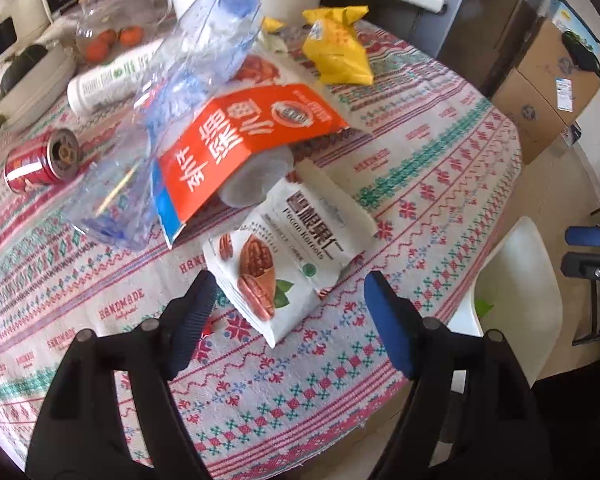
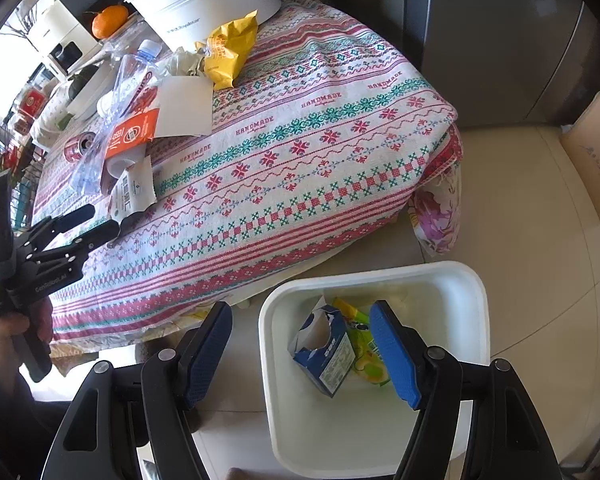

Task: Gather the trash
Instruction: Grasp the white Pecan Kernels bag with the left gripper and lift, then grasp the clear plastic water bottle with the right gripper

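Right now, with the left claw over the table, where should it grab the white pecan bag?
Take the pecan bag by its near corner, coming straight down from the table's edge side. That end lies flat and free on the tablecloth, between the open left claw fingers; its far end is tucked under the orange packet.

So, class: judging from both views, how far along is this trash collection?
Done: a blue carton and green wrapper lie in the white bin. In hand: nothing; the left claw stands open over the pecan bag. Left: orange packet, plastic bottle, red can, yellow bag.
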Action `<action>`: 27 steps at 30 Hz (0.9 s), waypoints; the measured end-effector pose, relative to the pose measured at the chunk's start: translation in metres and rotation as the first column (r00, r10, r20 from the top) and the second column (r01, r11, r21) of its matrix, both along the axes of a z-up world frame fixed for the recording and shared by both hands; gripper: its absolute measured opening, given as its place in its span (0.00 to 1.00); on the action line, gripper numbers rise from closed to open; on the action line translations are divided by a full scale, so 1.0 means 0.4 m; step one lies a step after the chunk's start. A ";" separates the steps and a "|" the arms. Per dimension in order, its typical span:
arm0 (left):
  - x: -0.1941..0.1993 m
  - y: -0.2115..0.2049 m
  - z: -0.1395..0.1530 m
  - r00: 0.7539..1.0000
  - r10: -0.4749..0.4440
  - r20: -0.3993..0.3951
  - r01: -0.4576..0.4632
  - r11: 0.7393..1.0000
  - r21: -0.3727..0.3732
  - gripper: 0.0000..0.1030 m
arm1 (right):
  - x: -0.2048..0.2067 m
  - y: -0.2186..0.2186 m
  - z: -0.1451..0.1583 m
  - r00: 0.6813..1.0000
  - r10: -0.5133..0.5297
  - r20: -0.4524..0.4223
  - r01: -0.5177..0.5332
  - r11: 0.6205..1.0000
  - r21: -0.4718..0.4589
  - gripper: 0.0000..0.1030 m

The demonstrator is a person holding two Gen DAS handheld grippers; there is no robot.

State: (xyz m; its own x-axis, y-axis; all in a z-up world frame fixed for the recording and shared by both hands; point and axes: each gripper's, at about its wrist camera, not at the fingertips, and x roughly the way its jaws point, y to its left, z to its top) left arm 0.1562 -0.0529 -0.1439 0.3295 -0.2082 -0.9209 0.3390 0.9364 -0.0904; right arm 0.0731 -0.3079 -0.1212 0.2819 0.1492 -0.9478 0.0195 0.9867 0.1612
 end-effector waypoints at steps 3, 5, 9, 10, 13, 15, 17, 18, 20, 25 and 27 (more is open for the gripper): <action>0.015 -0.011 -0.043 0.999 0.018 -0.039 -0.017 0.999 0.032 0.67 | 0.003 0.004 -0.001 1.000 0.004 -0.002 -0.004 1.000 0.000 0.71; 0.017 -0.024 -0.048 1.000 0.013 -0.025 -0.011 0.998 0.063 0.56 | 0.006 0.006 -0.001 1.000 0.006 -0.002 -0.006 1.000 0.001 0.71; 0.027 -0.019 -0.045 0.997 0.069 -0.029 -0.067 0.996 0.056 0.41 | 0.008 0.014 -0.003 1.000 0.012 -0.005 -0.012 1.000 0.003 0.71; 0.027 -0.016 -0.044 0.997 0.076 -0.028 -0.074 0.996 0.054 0.36 | 0.009 0.016 -0.003 1.000 0.013 -0.004 -0.013 1.000 0.002 0.71; 0.021 -0.002 -0.036 0.994 0.102 -0.048 -0.100 0.994 0.037 0.11 | 0.012 0.023 -0.001 1.000 0.014 -0.003 -0.014 1.000 0.001 0.71; -0.004 0.023 -0.020 0.992 0.112 -0.055 -0.111 0.994 0.023 0.10 | 0.014 0.027 0.002 1.000 0.013 0.002 -0.013 1.000 0.001 0.71; -0.029 0.041 0.001 0.993 0.108 -0.051 -0.108 0.994 0.014 0.10 | 0.018 0.032 0.006 1.000 0.009 0.009 -0.009 1.000 0.000 0.71; -0.040 0.045 0.011 0.994 0.104 -0.044 -0.103 0.995 0.008 0.09 | 0.022 0.036 0.009 1.000 0.008 0.013 -0.008 1.000 0.001 0.71; -0.069 0.062 0.033 0.995 0.100 -0.030 -0.100 0.995 0.000 0.09 | 0.032 0.047 0.012 1.000 0.007 0.021 -0.007 1.000 0.002 0.71; -0.115 0.117 0.083 0.993 0.114 -0.001 -0.114 0.993 -0.021 0.09 | 0.069 0.095 0.019 0.999 0.009 0.035 -0.009 1.000 0.020 0.71; -0.136 0.157 0.106 0.992 0.127 0.015 -0.126 0.992 -0.025 0.09 | 0.086 0.118 0.020 0.999 0.007 0.042 -0.008 0.999 0.034 0.71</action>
